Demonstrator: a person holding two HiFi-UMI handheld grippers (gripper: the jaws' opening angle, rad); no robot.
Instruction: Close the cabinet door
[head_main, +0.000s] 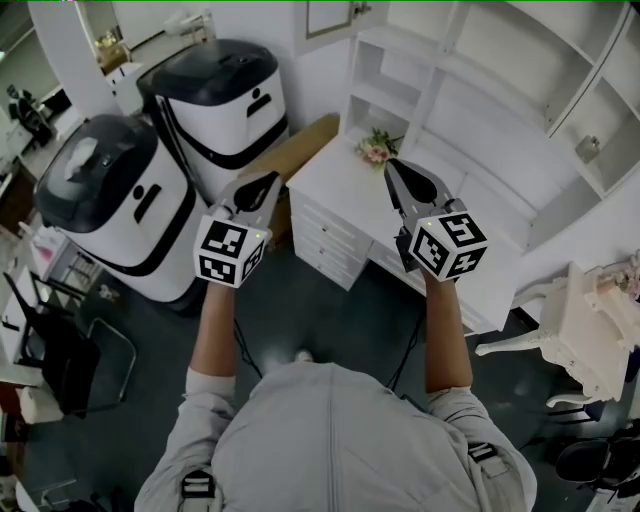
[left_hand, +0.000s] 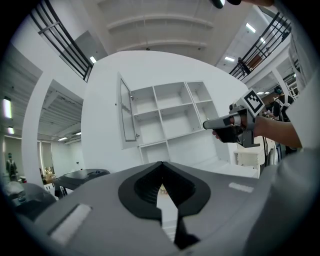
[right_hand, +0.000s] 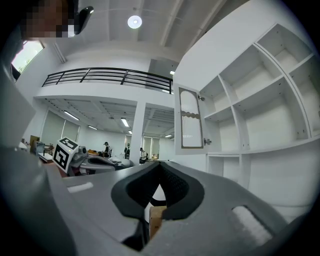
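The white cabinet door (right_hand: 191, 118), with a glass panel and a small knob, stands swung open at the left end of the white shelf unit (right_hand: 260, 105). The left gripper view shows this door (left_hand: 128, 111) almost edge-on beside the empty shelves (left_hand: 172, 112). In the head view the door (head_main: 335, 16) is at the top, above the desk. My left gripper (head_main: 268, 181) and my right gripper (head_main: 393, 166) are held level side by side, short of the desk and apart from the door. Both have their jaws shut with nothing between them (left_hand: 161, 165) (right_hand: 160, 164).
A white desk (head_main: 335, 185) with drawers stands under the shelves, with a small flower bunch (head_main: 377, 148) on it. Two large white-and-black machines (head_main: 225, 95) (head_main: 110, 200) stand at the left, a brown board (head_main: 300, 145) beside the desk. A white chair (head_main: 585, 330) is at the right.
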